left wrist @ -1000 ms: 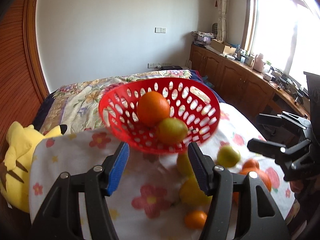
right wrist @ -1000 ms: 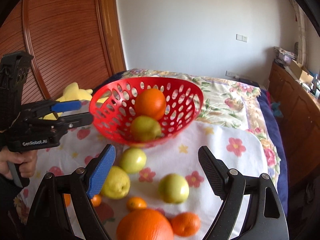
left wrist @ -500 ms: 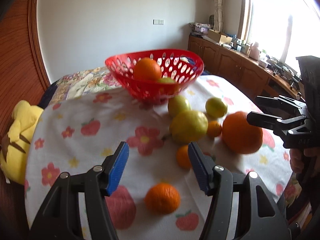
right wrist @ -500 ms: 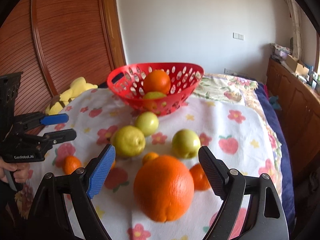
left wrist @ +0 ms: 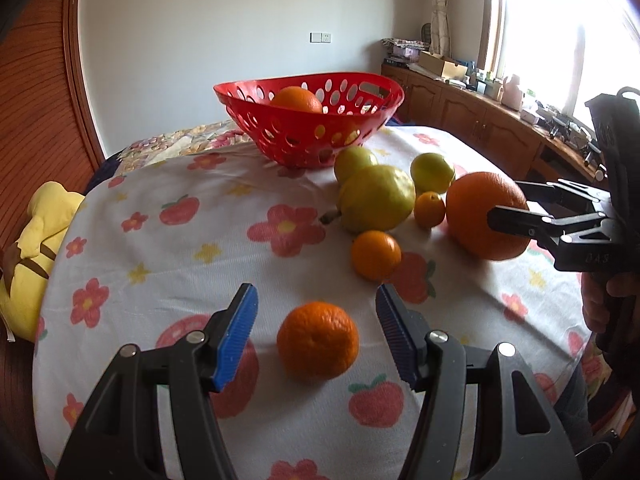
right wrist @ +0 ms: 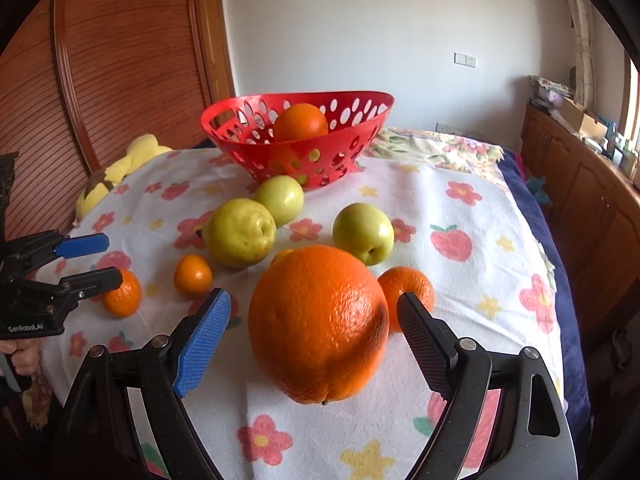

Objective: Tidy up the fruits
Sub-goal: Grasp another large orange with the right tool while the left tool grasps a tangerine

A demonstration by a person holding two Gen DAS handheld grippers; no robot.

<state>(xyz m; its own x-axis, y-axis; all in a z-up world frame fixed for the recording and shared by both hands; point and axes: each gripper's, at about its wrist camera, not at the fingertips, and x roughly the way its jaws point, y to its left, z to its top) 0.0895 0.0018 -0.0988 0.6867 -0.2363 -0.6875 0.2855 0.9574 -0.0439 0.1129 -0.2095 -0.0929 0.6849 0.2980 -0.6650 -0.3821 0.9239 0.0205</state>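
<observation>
Your left tongs stand open around a small mandarin on the flowered cloth, pads clear of it. Your right tongs gape wider about the big orange, not touching. The red basket sits beyond, holding one orange.

A white wall, ribbed wooden panelling, low cabinets beneath a bright, seemingly overexposed window.

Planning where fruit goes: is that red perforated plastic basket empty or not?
Not empty. One round orange sits inside the red perforated plastic basket; anything lower is unclear.
</observation>
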